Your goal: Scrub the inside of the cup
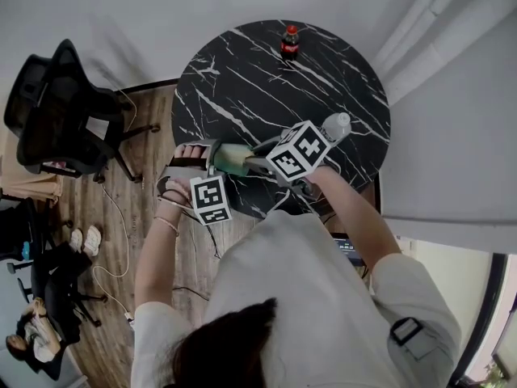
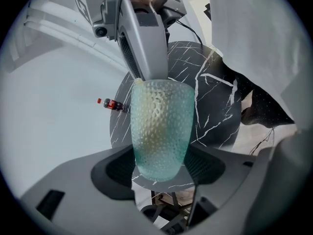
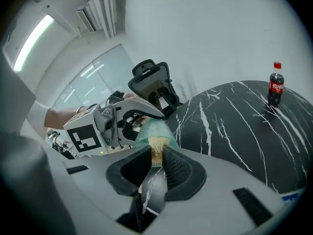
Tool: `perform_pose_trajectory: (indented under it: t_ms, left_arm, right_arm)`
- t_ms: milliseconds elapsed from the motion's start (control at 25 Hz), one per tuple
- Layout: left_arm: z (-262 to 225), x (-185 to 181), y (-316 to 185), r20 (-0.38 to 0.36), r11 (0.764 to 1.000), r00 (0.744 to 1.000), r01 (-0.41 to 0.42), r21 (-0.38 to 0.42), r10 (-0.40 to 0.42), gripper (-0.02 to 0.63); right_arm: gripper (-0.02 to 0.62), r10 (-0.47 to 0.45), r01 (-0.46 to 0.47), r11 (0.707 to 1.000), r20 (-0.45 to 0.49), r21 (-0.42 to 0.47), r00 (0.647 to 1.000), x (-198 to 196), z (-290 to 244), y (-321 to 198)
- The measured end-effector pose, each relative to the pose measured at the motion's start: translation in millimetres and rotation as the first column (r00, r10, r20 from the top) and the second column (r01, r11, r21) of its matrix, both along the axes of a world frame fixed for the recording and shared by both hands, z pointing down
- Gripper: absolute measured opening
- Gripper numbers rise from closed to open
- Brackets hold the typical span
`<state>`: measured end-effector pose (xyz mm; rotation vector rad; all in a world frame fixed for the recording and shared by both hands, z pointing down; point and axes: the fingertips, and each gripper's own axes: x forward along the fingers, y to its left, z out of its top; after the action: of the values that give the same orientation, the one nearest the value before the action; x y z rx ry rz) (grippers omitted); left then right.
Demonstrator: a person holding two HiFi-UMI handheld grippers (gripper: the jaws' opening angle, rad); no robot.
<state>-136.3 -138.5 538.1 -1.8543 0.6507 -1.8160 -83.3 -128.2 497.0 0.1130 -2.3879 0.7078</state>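
A pale green dimpled glass cup point(image 2: 161, 129) lies on its side in the air, and my left gripper point(image 2: 160, 163) is shut on its base end. In the head view the cup point(image 1: 230, 158) sits between both grippers over the table's near edge. My right gripper point(image 3: 155, 161) is shut on a beige fibrous scrubber point(image 3: 156, 150), whose tip reaches into the cup's mouth point(image 3: 152, 131). The left gripper view shows the right gripper's fingers point(image 2: 146, 48) meeting the cup's rim. How deep the scrubber goes is blurred by the glass.
A round black marble table point(image 1: 242, 79) carries a cola bottle point(image 1: 289, 42) at its far side and a clear bottle point(image 1: 336, 126) near my right gripper point(image 1: 257, 162). A black office chair point(image 1: 56, 111) stands to the left on the wooden floor.
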Motion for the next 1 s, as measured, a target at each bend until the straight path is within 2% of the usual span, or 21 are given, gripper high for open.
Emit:
perform_pose_trajectory:
  t_ms: [400, 720, 1000]
  left_arm:
    - [-10.3, 0.1, 6.8, -0.014, 0.999, 0.999, -0.033, 0.027, 0.033, 0.314]
    - [-24.5, 5.8, 13.9, -0.05, 0.996, 0.997, -0.06, 0.066, 0.063, 0.313]
    - [-38.1, 13.2, 17.6, -0.104, 0.993, 0.991, -0.079, 0.083, 0.087, 0.313]
  right_arm:
    - [0.084, -0.04, 0.048, 0.99, -0.068, 0.129, 0.997, -1.4, 2.2, -2.9]
    - [0.084, -0.045, 0.06, 0.984, -0.094, 0.166, 0.995, 1.5, 6.0, -2.6]
    - [0.084, -0.104, 0.124, 0.976, -0.116, 0.179, 0.988, 9.6, 6.7, 5.6]
